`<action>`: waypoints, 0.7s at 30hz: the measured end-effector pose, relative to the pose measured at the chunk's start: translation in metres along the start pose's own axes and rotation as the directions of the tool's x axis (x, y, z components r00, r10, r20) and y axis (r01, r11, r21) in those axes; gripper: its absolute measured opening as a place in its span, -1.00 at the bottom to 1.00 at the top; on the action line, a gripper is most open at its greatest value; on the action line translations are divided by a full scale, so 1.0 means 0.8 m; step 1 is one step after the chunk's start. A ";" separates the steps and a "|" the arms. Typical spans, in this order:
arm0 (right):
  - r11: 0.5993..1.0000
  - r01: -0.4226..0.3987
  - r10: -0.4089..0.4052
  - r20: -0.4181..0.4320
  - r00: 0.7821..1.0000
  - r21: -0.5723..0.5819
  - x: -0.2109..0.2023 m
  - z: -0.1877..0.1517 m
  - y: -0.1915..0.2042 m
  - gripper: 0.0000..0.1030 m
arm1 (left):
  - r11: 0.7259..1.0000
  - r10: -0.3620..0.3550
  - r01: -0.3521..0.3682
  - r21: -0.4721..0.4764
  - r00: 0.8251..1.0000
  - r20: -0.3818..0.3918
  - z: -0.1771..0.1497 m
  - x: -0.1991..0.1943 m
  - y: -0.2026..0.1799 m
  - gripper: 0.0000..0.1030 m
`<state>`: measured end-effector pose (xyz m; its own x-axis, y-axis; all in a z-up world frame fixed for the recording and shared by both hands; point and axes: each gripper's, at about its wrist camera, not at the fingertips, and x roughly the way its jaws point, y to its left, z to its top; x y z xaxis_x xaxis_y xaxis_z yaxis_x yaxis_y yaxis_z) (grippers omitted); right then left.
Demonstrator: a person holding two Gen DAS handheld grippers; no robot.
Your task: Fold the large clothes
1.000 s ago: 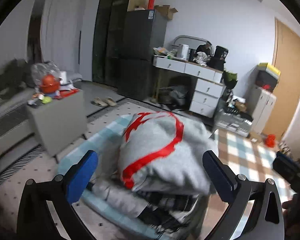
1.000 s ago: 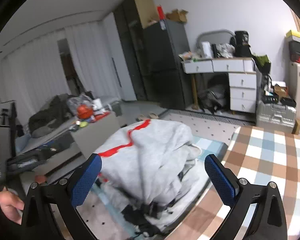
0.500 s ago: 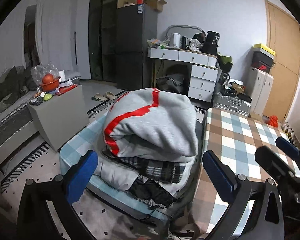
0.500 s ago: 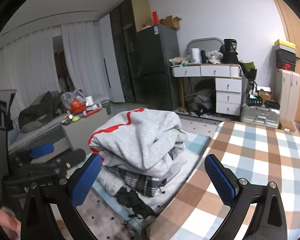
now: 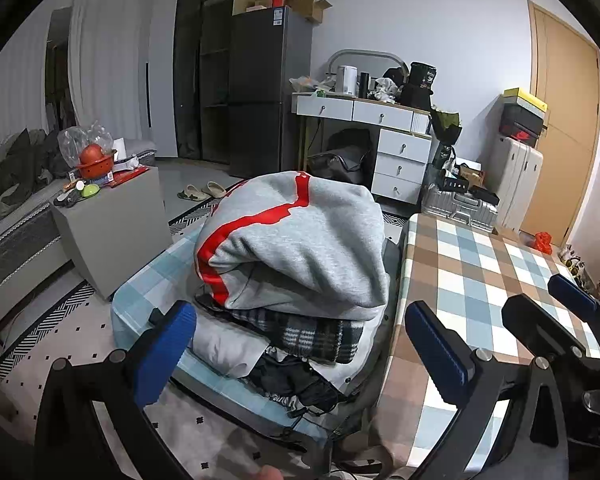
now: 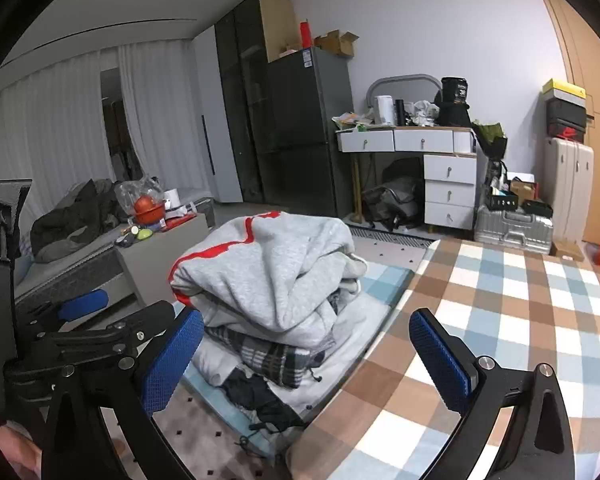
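A folded grey sweatshirt with red stripes (image 5: 300, 240) (image 6: 272, 276) tops a pile of clothes: a dark plaid garment (image 5: 308, 330) (image 6: 264, 356), white cloth and black items beneath. The pile rests on a light blue checked cushion (image 5: 152, 280) (image 6: 384, 280). My left gripper (image 5: 300, 350) is open, drawn back from the pile, with nothing between its blue pads. My right gripper (image 6: 306, 354) is open too, level with the pile's near side and empty. Each gripper shows at the edge of the other's view.
A table with a brown and blue checked cloth (image 5: 480, 280) (image 6: 500, 320) lies to the right of the pile. A grey cabinet (image 5: 112, 220) with an orange bowl stands left. Behind are a dark fridge (image 5: 268, 92), a white desk (image 5: 380, 128) and suitcases (image 5: 516, 184).
Both grippers have pulled back and away from the pile, which now looks smaller and lower in view. The right gripper's view has swung right over the checked table. The grey sweatshirt stays on top.
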<state>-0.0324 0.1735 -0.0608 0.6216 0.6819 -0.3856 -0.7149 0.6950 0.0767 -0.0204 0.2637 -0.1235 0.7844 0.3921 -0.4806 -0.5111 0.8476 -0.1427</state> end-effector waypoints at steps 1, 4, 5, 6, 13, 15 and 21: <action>1.000 -0.004 0.004 0.003 1.000 0.002 -0.001 0.000 0.001 1.00 | 1.000 -0.002 0.002 0.000 1.000 0.001 0.000 -0.001 0.000 0.97; 1.000 -0.004 0.004 0.000 1.000 0.002 -0.001 0.001 0.003 1.00 | 1.000 -0.008 0.008 -0.004 1.000 0.004 0.002 -0.002 0.001 0.97; 1.000 -0.002 0.002 0.002 1.000 0.001 -0.001 0.000 0.003 1.00 | 1.000 -0.005 0.005 -0.003 1.000 0.005 0.002 -0.003 0.001 0.97; 1.000 0.002 -0.002 0.003 1.000 -0.001 -0.002 0.001 0.004 1.00 | 1.000 -0.006 0.006 -0.002 1.000 0.007 0.003 -0.003 0.001 0.97; 1.000 -0.006 0.006 0.006 1.000 -0.006 -0.002 0.001 0.006 1.00 | 1.000 -0.011 0.011 0.004 1.000 0.003 0.002 -0.001 0.002 0.97; 1.000 -0.007 0.007 0.007 1.000 -0.007 -0.003 0.001 0.007 1.00 | 1.000 -0.006 0.006 0.009 1.000 0.002 0.002 0.000 0.002 0.97; 1.000 -0.005 0.005 0.019 1.000 -0.014 -0.005 0.003 0.009 1.00 | 1.000 -0.010 0.010 0.008 1.000 0.004 0.003 0.000 0.004 0.97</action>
<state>-0.0394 0.1759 -0.0567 0.6242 0.6895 -0.3673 -0.7221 0.6887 0.0656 -0.0210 0.2671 -0.1215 0.7909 0.3855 -0.4753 -0.5007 0.8541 -0.1404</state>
